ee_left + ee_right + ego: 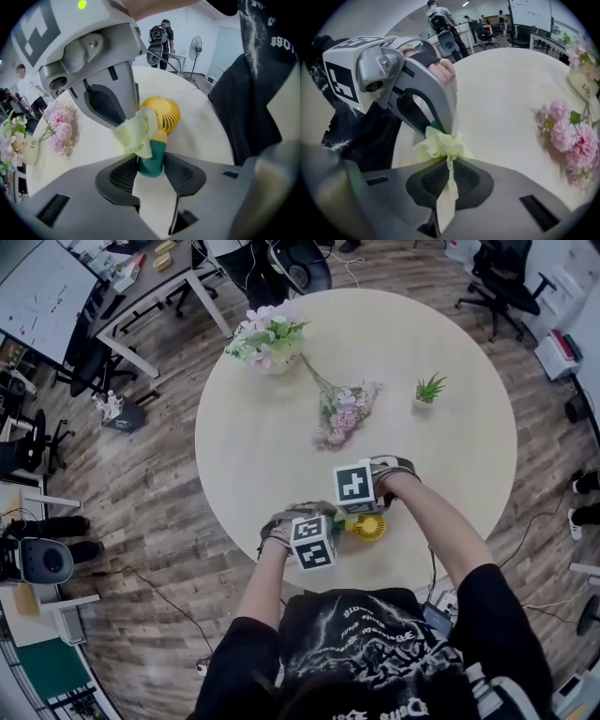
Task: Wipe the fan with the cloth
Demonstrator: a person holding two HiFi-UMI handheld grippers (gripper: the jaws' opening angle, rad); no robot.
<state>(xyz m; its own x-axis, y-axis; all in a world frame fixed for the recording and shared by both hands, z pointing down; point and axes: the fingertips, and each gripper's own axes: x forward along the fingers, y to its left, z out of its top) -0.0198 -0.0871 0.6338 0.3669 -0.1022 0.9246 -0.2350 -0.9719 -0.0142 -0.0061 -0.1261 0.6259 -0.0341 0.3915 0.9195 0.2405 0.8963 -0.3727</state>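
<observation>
Left tongs [151, 164] are clamped on the green handle of the 1 fan [164, 112], with a pad on each side. The yellow head tilts away from me. Right tongs [449, 171] are pinched narrow on the 1 pale yellow cloth [443, 143], bunched against the fan where head meets handle. The fan sits near my edge of the round table [281, 456]. Also on the table: 1 pot of flowers [270, 337], 1 pink bouquet [342, 409] lying flat, 1 small green plant [429, 390], all well apart from the fan.
</observation>
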